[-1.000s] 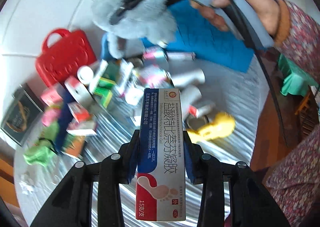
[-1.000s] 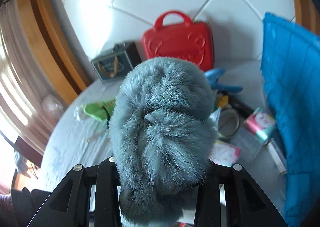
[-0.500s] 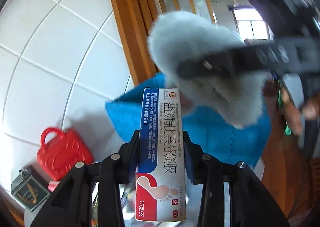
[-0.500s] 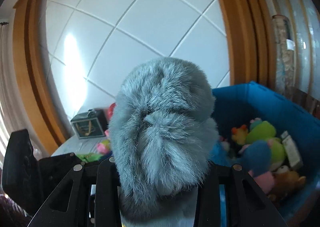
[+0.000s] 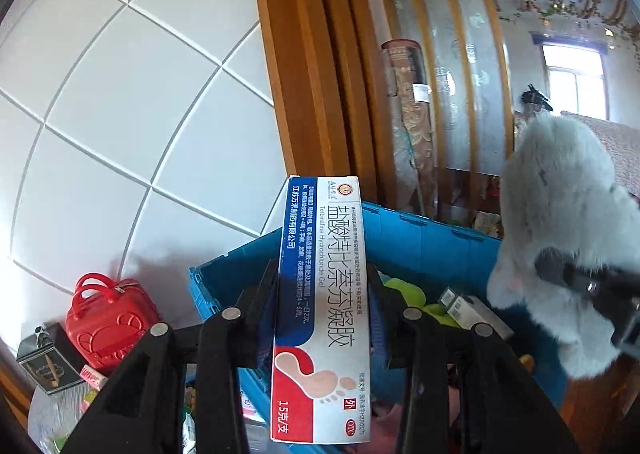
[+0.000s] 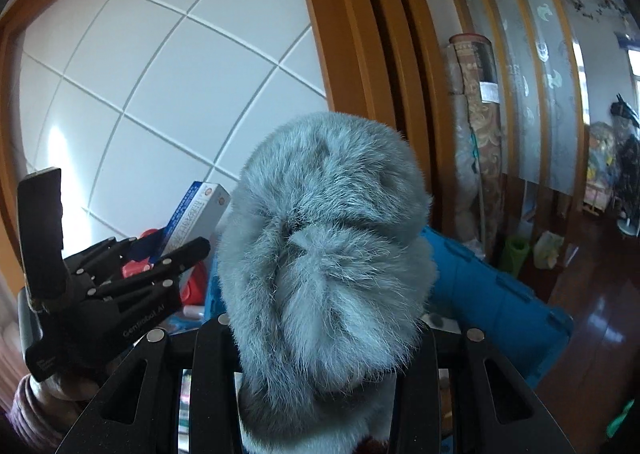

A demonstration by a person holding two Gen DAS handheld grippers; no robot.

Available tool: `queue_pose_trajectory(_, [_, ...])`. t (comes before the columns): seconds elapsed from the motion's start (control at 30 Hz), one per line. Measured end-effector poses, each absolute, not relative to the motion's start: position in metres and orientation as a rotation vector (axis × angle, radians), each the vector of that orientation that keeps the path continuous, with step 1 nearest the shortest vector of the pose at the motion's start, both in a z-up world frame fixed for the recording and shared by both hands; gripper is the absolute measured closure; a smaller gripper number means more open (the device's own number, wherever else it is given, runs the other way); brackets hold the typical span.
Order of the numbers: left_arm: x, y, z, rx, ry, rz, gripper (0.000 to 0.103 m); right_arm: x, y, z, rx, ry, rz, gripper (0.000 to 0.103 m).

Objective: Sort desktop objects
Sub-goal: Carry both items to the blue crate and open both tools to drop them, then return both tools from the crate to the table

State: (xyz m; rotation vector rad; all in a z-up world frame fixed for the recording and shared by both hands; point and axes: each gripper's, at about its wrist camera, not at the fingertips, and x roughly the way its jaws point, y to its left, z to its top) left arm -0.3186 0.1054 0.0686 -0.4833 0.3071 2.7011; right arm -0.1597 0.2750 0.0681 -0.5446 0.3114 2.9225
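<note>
**A:** What have you got in each hand?

**B:** My left gripper [image 5: 322, 302] is clamped on the ointment box [image 5: 320, 314], which stands upright between the pads. My right gripper [image 6: 320, 330] is squeezed around the grey plush toy [image 6: 326, 254], its fur bulging over both fingers.

**A:** And what changed in the last second?

**B:** A second ago both cameras looked down on the cluttered table. Half a second ago the toy crossed in front of my left view. Now both hands are raised at the blue bin [image 5: 420, 238], which sits just beyond the box; the toy hangs to the right, at the bin's right side.

**A:** So, dropping off?

**B:** I judge so. Soft toys and a small carton already lie inside the bin, so the carry looks nearly done and release should come next.

**A:** What's left behind?

**B:** The red case [image 5: 108, 318] and dark tin [image 5: 48, 360] sit low on the left, near the wall, with more clutter near them.
</note>
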Motion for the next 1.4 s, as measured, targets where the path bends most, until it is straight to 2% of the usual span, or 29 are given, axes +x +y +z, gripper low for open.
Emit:
queue_pose_trajectory(0.33, [-0.344,0.139,0.080,-0.562,0.329,2.795,0.064,-0.186,0.316,0.044,-0.632,0.340,2.934,0.066])
queue_pose_trajectory(0.37, [-0.347,0.143,0.083,-0.569,0.329,2.802,0.063,-0.190,0.319,0.043,-0.635,0.346,2.929,0.064])
queue_pose_trajectory(0.4, [-0.350,0.147,0.086,-0.579,0.331,2.797,0.059,-0.196,0.322,0.043,-0.636,0.357,2.923,0.055])
queue_pose_trajectory(0.43, [-0.355,0.151,0.088,-0.604,0.346,2.789,0.038,-0.204,0.330,0.042,-0.640,0.356,2.912,0.044])
queue_pose_trajectory(0.47, [-0.360,0.154,0.091,-0.624,0.364,2.791,0.007,-0.213,0.335,0.043,-0.668,0.346,2.877,0.021])
queue_pose_trajectory(0.5, [-0.361,0.158,0.094,-0.625,0.387,2.794,0.000,-0.219,0.339,0.044,-0.676,0.333,2.841,0.015])
queue_pose_trajectory(0.63, [-0.352,0.163,0.099,-0.556,0.446,2.829,0.000,-0.208,0.345,0.058,-0.573,0.338,2.831,0.014])
queue_pose_trajectory(0.9, [-0.336,0.151,0.092,-0.534,0.419,2.863,0.000,-0.184,0.333,0.059,-0.535,0.347,2.902,0.011])
queue_pose_trajectory(1.4, [-0.300,0.090,0.080,-0.514,0.288,2.974,0.000,-0.149,0.283,0.039,-0.533,0.320,3.022,0.010])
